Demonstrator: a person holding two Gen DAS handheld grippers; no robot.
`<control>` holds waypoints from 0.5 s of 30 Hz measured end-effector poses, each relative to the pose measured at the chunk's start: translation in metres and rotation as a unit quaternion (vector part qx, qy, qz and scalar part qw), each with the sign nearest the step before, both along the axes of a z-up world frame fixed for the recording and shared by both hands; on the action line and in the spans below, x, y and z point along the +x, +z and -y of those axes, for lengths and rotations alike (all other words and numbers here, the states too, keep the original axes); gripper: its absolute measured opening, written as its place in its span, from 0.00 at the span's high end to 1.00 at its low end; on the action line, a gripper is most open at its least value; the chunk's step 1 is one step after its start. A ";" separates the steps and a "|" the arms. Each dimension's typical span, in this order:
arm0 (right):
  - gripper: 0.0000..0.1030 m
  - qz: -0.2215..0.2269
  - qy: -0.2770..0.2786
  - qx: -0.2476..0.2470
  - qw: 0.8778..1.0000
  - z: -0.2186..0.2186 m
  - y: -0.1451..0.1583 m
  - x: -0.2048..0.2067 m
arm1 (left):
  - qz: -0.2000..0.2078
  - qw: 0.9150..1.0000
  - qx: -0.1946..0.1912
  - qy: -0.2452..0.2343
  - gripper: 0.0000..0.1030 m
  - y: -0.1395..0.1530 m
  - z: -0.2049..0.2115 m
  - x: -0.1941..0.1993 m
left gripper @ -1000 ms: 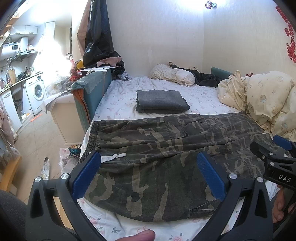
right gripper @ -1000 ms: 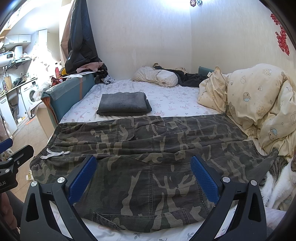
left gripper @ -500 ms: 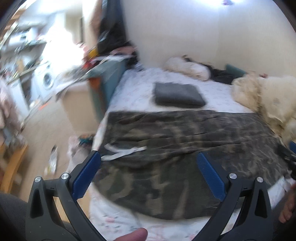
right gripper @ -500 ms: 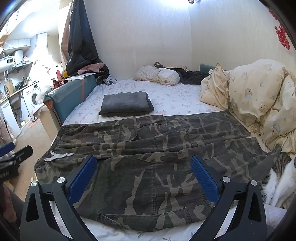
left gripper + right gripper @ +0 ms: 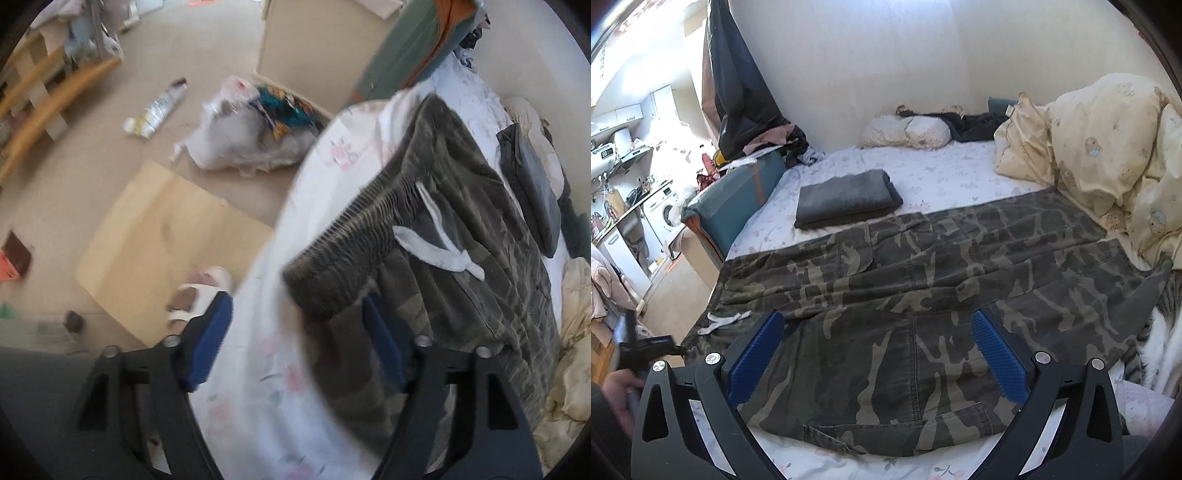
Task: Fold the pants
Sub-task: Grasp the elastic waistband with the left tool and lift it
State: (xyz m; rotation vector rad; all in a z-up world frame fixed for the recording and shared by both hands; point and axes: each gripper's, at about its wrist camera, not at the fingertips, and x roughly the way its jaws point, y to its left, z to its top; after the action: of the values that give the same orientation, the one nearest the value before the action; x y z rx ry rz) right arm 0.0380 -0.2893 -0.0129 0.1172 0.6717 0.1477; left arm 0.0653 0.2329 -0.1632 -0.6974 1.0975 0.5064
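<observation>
Camouflage pants [image 5: 923, 280] lie spread flat across the bed, waistband at the left, with a white drawstring [image 5: 724, 319] on it. In the left wrist view my left gripper [image 5: 295, 302] points steeply down at the near waistband corner of the pants [image 5: 461, 266]. Its jaws are closing, and the ribbed corner sits between the blue pads [image 5: 210, 336], which do not press on it. The picture is blurred. My right gripper [image 5: 875, 321] hangs open over the pants' near edge, holding nothing. The left gripper [image 5: 646, 343] shows blurred at the left edge of the right wrist view.
A folded grey garment [image 5: 846, 199] lies behind the pants. A cream quilt [image 5: 1108, 147] and a cat [image 5: 1160, 332] are at the right. Beside the bed, the floor holds cardboard [image 5: 166, 236], a plastic bag [image 5: 251, 136] and a person's slippered foot [image 5: 195, 295].
My left gripper has swung down and rolled towards the waistband corner at the bed's left edge, and its jaws have narrowed. The right gripper has barely moved.
</observation>
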 end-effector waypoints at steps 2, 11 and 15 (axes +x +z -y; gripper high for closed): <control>0.00 -0.005 -0.001 -0.009 1.000 -0.001 -0.004 0.001 | -0.001 1.000 0.009 -0.017 0.60 -0.007 0.012 0.010; 0.00 -0.037 -0.008 -0.019 0.999 0.003 -0.019 0.012 | 0.067 0.993 0.073 -0.060 0.88 0.055 0.038 0.023; 0.00 -0.125 0.037 0.067 0.989 0.003 -0.040 0.017 | 0.073 0.991 0.089 -0.074 0.89 0.070 0.041 0.023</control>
State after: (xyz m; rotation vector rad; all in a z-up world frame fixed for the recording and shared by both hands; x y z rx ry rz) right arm 0.0552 -0.2919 -0.0531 0.2426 0.9172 0.2521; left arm 0.0886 0.1915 -0.0933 -0.4845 0.9460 0.4150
